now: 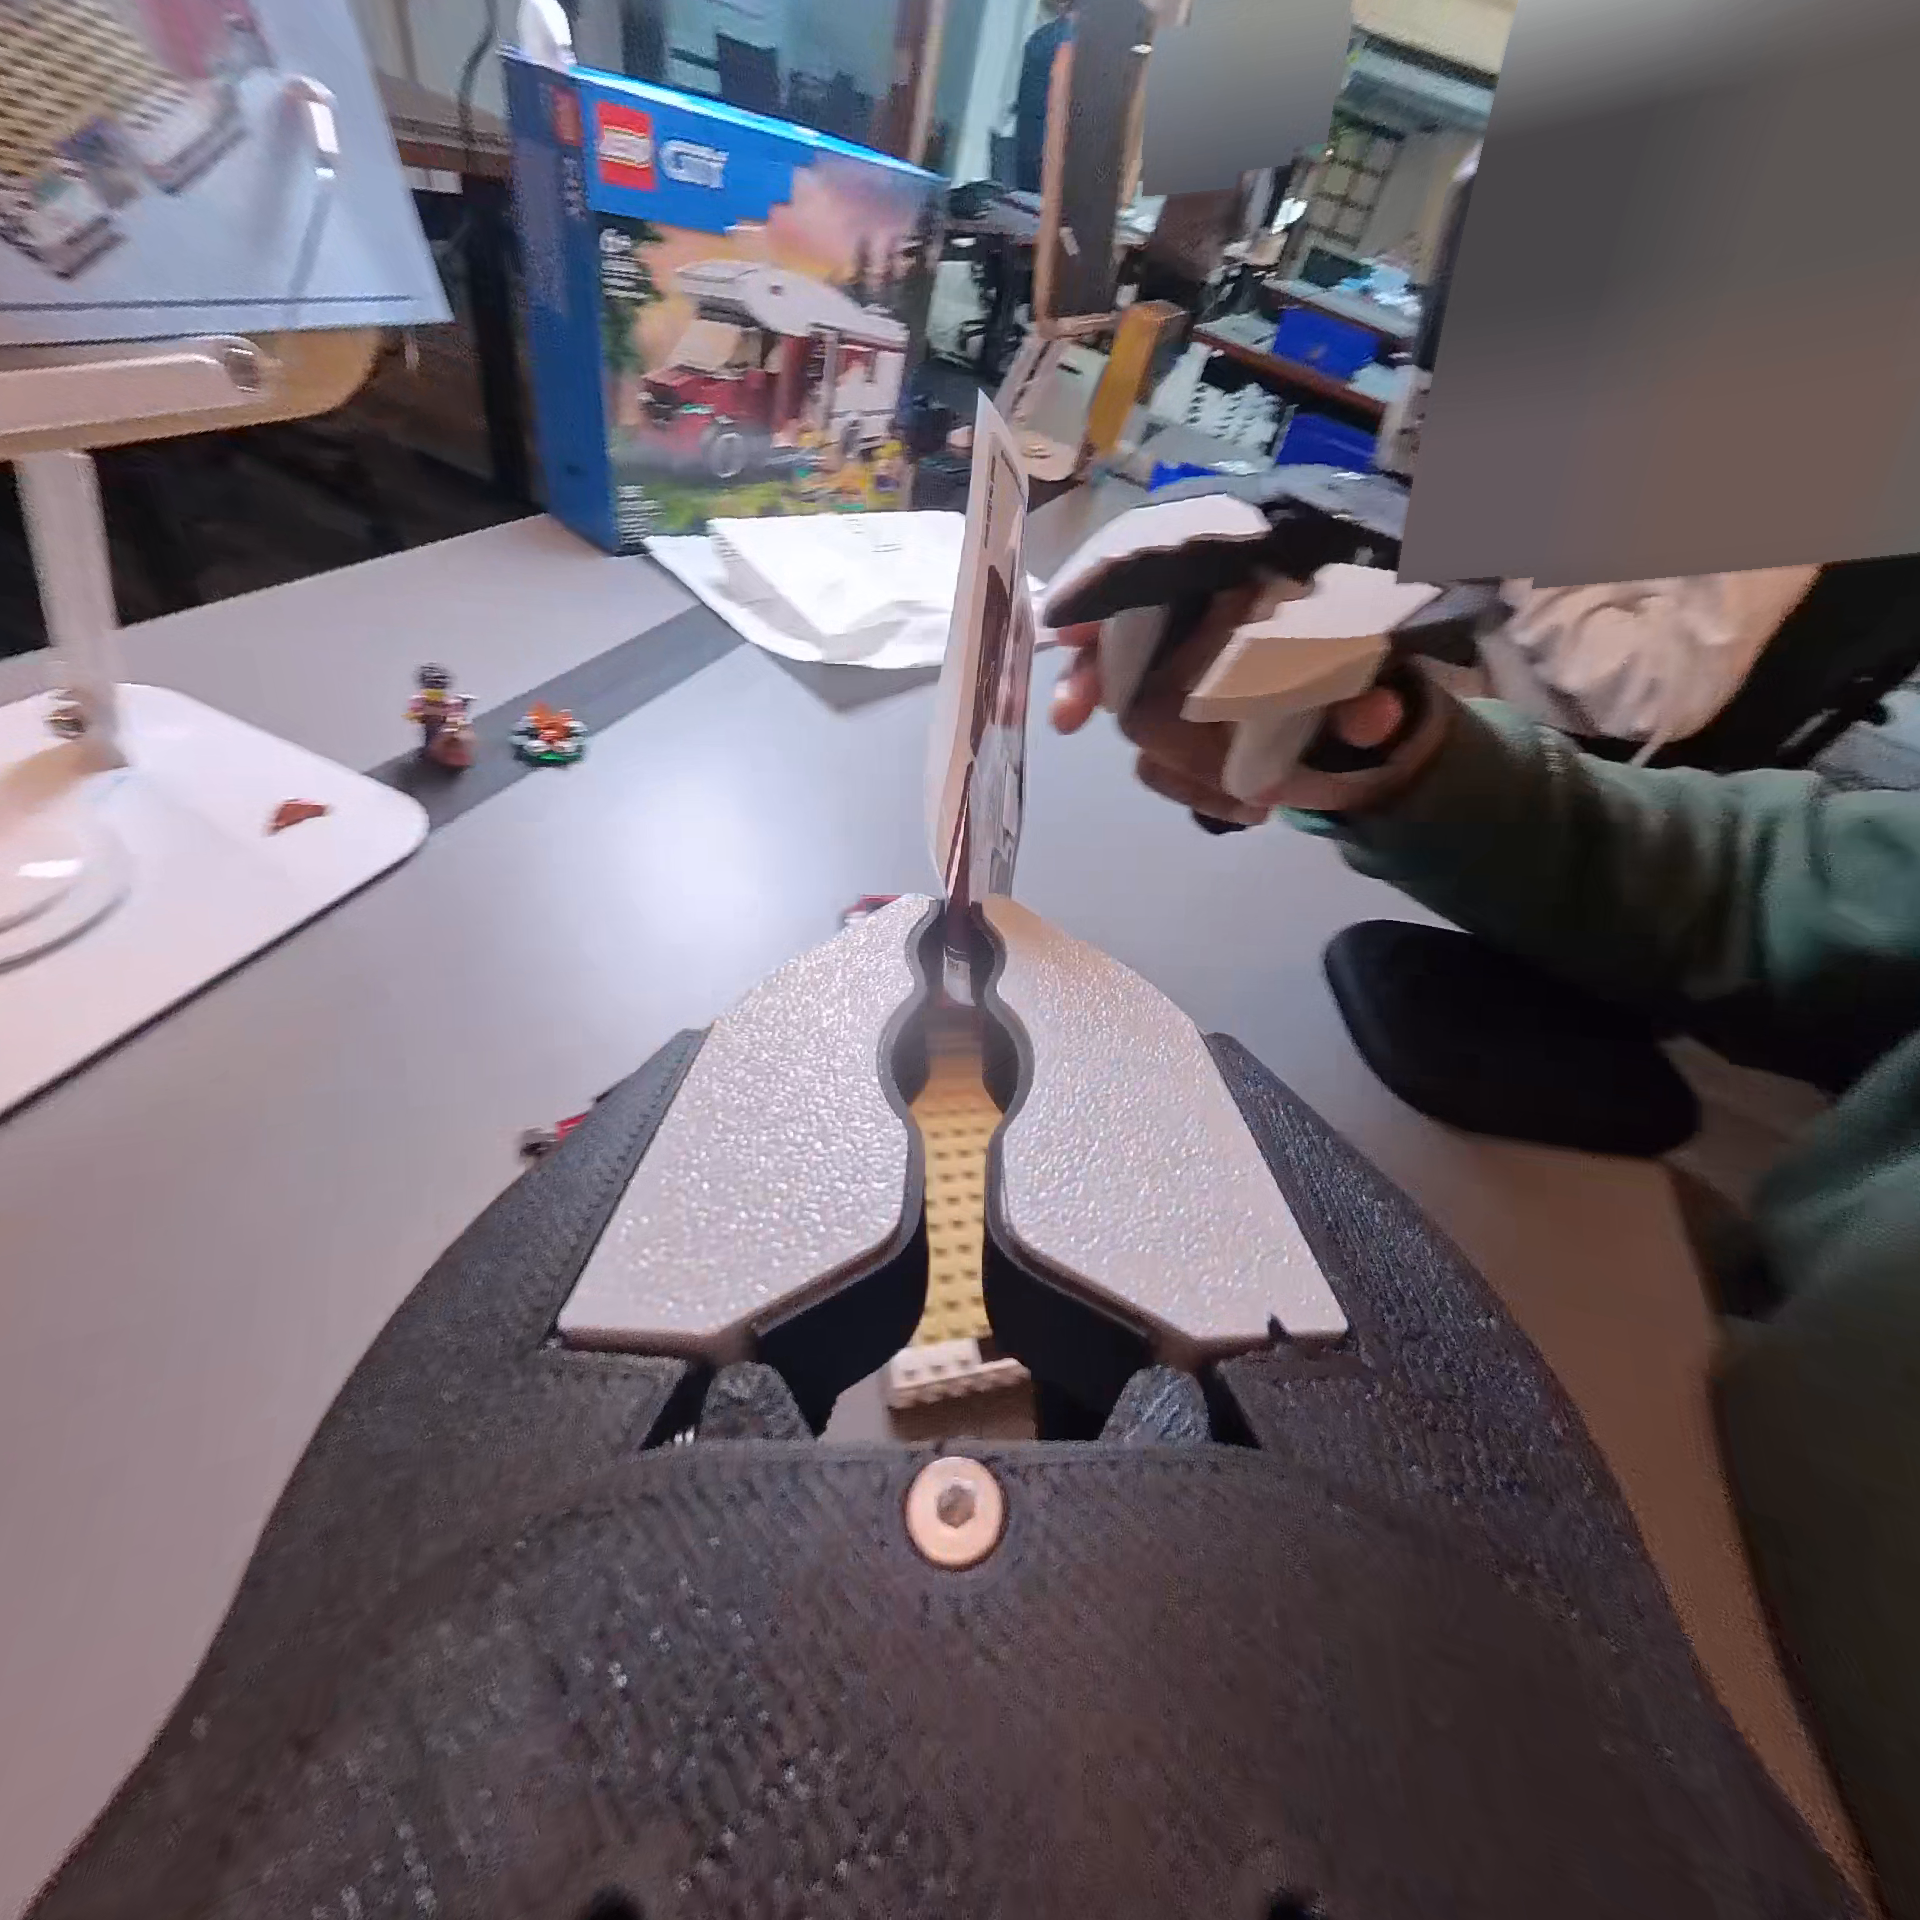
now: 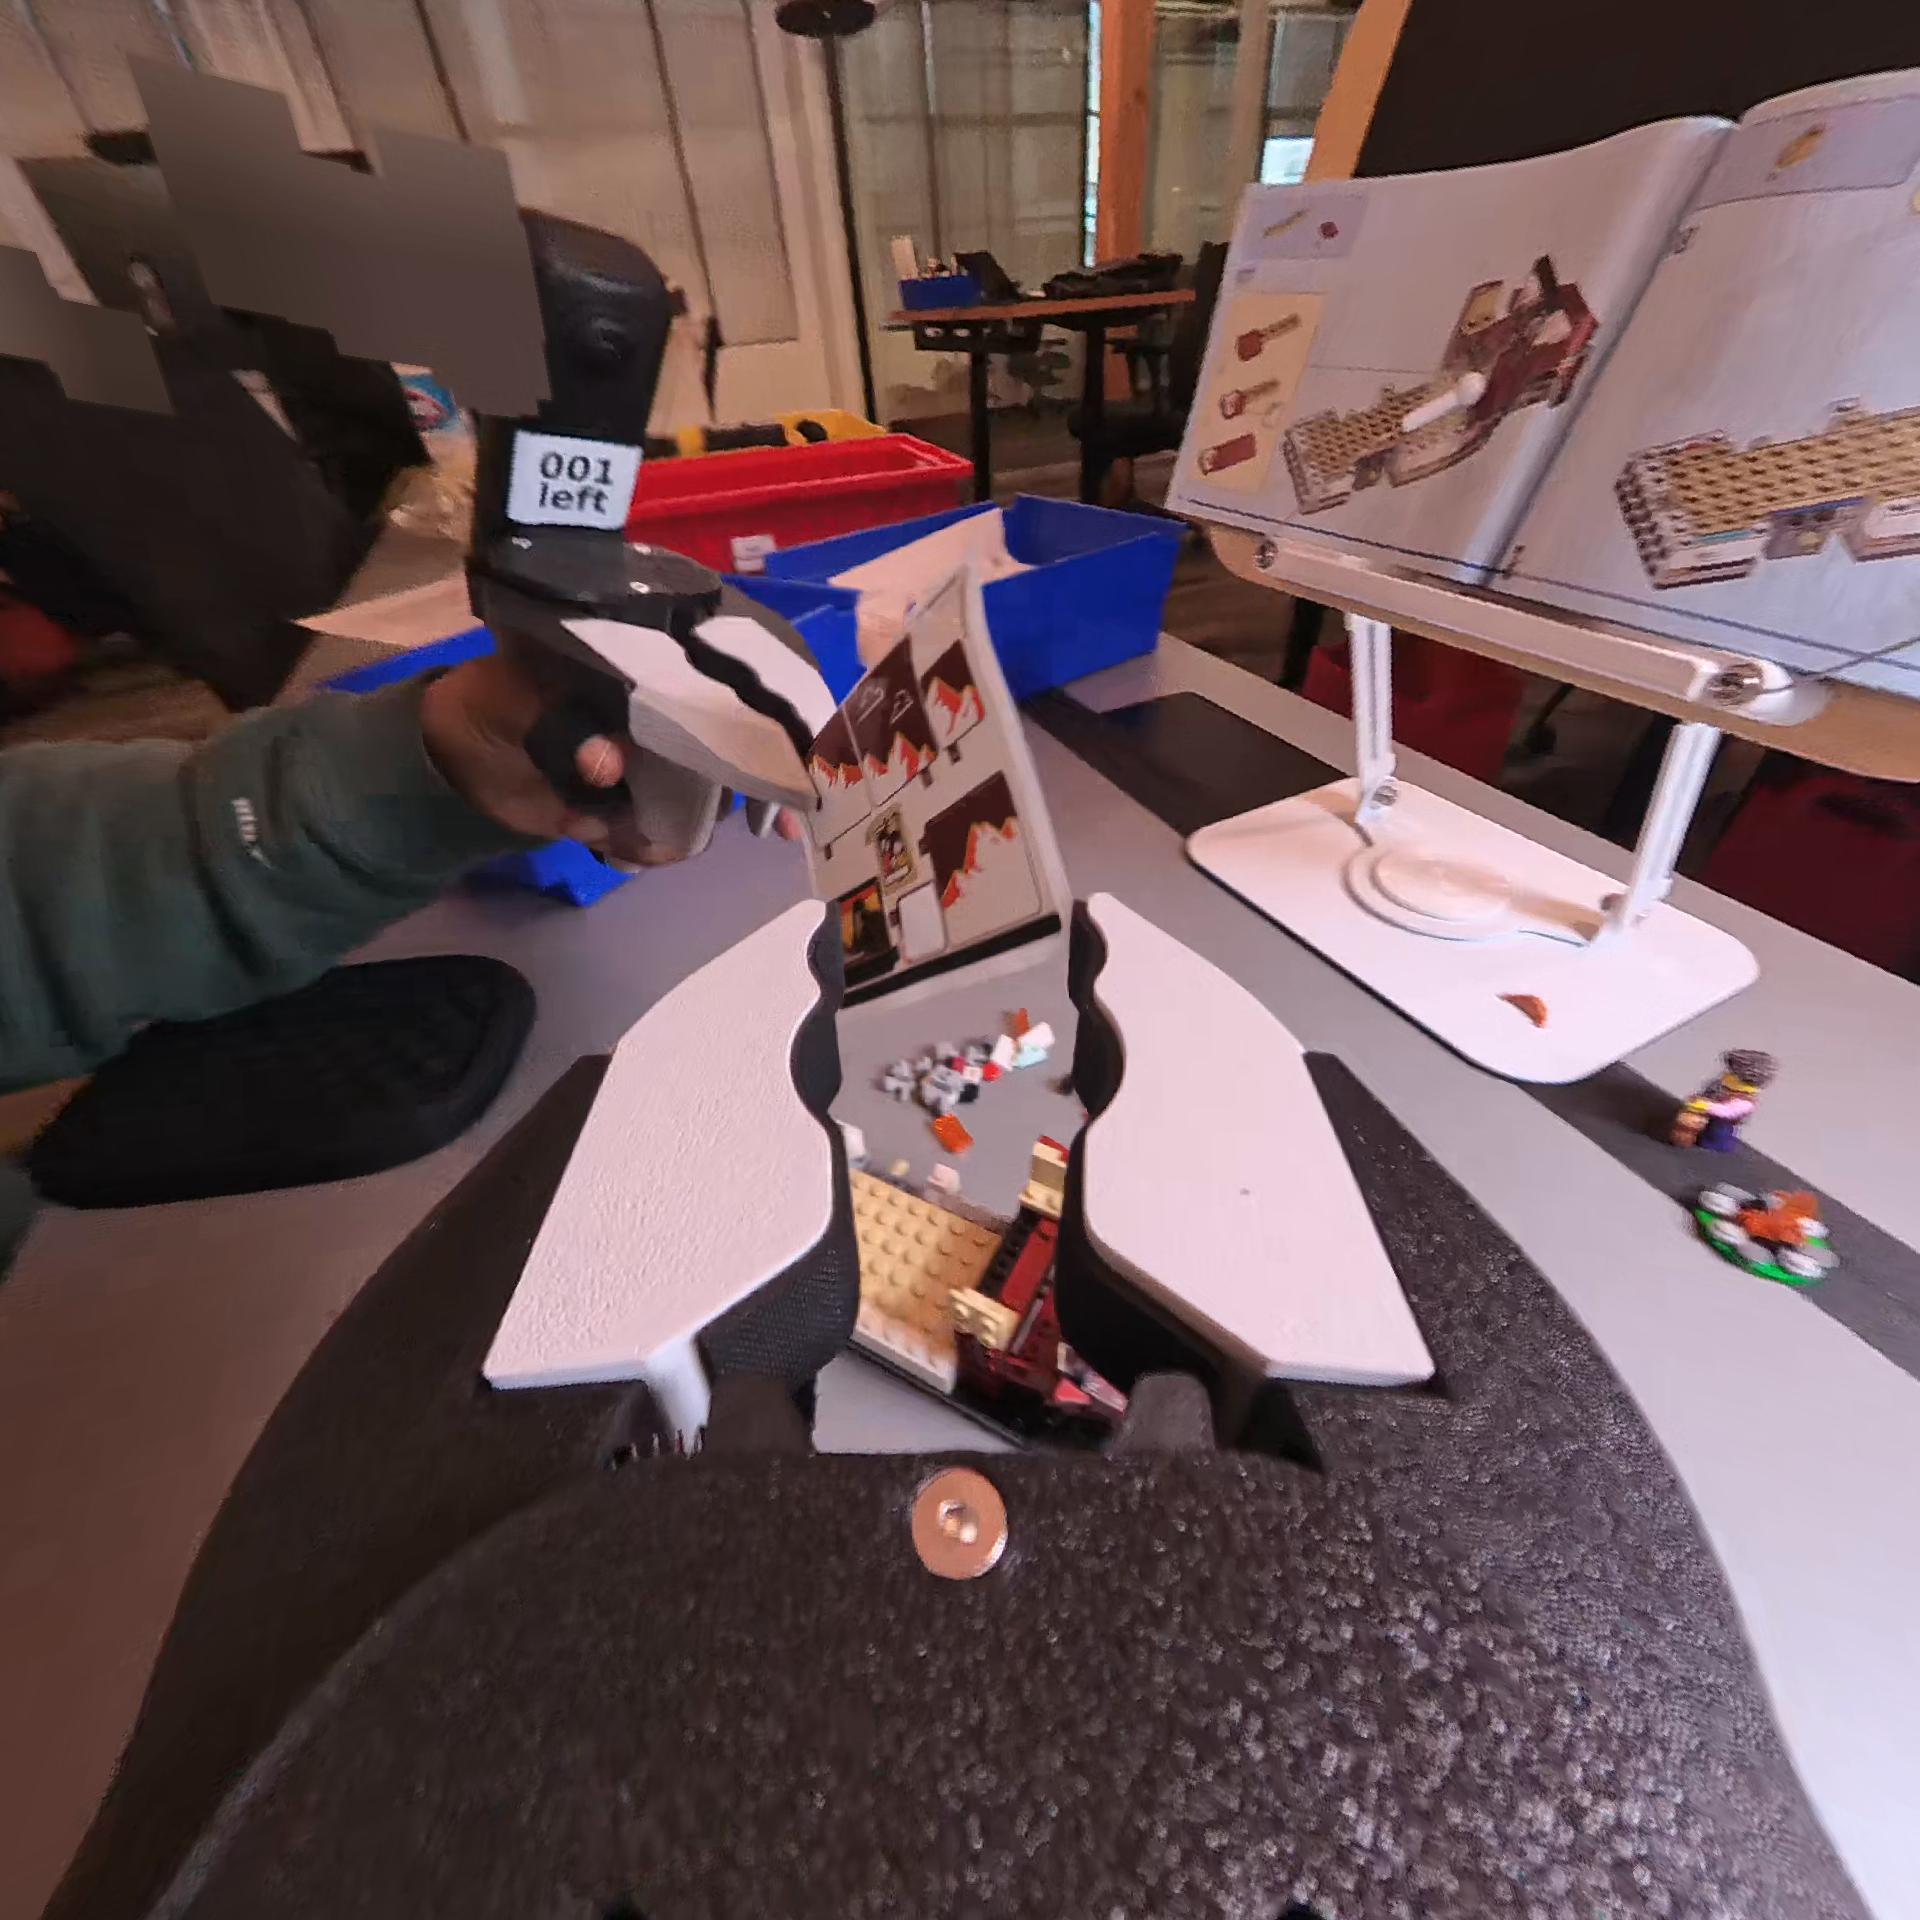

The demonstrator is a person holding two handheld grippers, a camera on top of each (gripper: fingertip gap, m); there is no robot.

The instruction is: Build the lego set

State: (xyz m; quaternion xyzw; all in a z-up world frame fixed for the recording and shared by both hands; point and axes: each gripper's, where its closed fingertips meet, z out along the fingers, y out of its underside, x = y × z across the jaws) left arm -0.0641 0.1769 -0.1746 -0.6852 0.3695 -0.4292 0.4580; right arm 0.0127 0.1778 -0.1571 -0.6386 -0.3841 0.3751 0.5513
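My left gripper (image 1: 961, 920) is shut on the lower edge of a sticker sheet (image 1: 982, 717), which stands upright and edge-on in the left wrist view. In the right wrist view the sheet (image 2: 935, 810) shows brown and orange flame stickers, with the left gripper (image 2: 802, 774) pinching its left edge. My right gripper (image 2: 951, 925) is open and empty, just in front of the sheet; it also shows in the left wrist view (image 1: 1122, 660). Below it lies the tan and dark red lego build (image 2: 920, 1262), which also shows under the left gripper (image 1: 951, 1226).
Loose small pieces (image 2: 966, 1070) lie on the grey table. An instruction booklet (image 2: 1558, 416) rests on a white stand (image 2: 1507, 935) at the right. A minifigure (image 2: 1720, 1101) and a campfire model (image 2: 1766, 1231) stand nearby. Blue bins (image 2: 1091, 582), the set's box (image 1: 727, 312) and a black pad (image 2: 281, 1081) are around. The gap from one gripper's tips to the other's is roughly 9 cm. Both grippers' tips are roughly 30 cm from the minifigure (image 2: 1720, 1101).
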